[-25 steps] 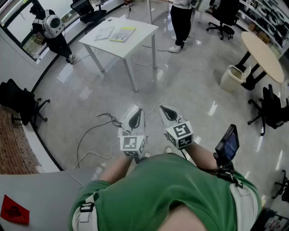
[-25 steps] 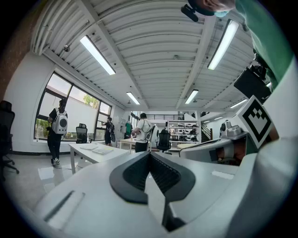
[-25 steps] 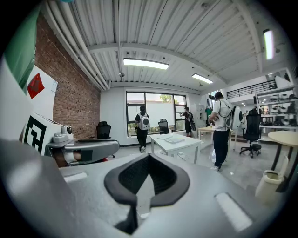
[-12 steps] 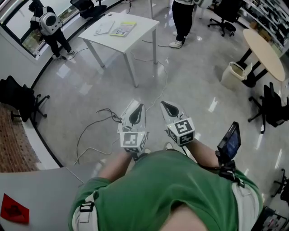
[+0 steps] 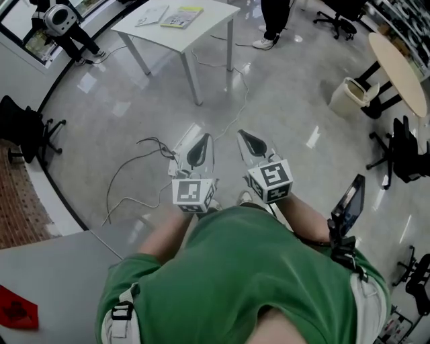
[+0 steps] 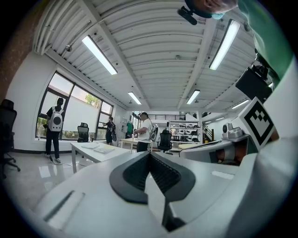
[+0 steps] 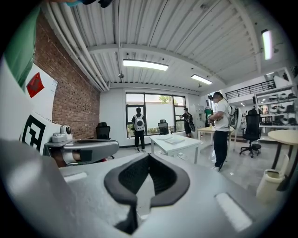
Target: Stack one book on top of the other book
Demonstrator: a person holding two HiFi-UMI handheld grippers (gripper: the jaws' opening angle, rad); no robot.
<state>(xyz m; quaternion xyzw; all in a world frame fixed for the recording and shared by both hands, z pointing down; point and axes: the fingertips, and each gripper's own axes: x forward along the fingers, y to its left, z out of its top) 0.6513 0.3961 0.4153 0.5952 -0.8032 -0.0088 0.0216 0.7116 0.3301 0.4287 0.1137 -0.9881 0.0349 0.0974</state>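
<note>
Our left hand-held gripper [image 5: 200, 144] and right hand-held gripper [image 5: 247, 140], both closed and empty, face open glossy grey floor [image 5: 282, 101] before the white rectangular bench's [image 5: 178, 35] corner.

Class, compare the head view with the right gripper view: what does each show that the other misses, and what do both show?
Only the head view shows the loose cable on the floor. Only the right gripper view shows the ceiling lights. Both show the white table with the books on it, and the waste bin.
</note>
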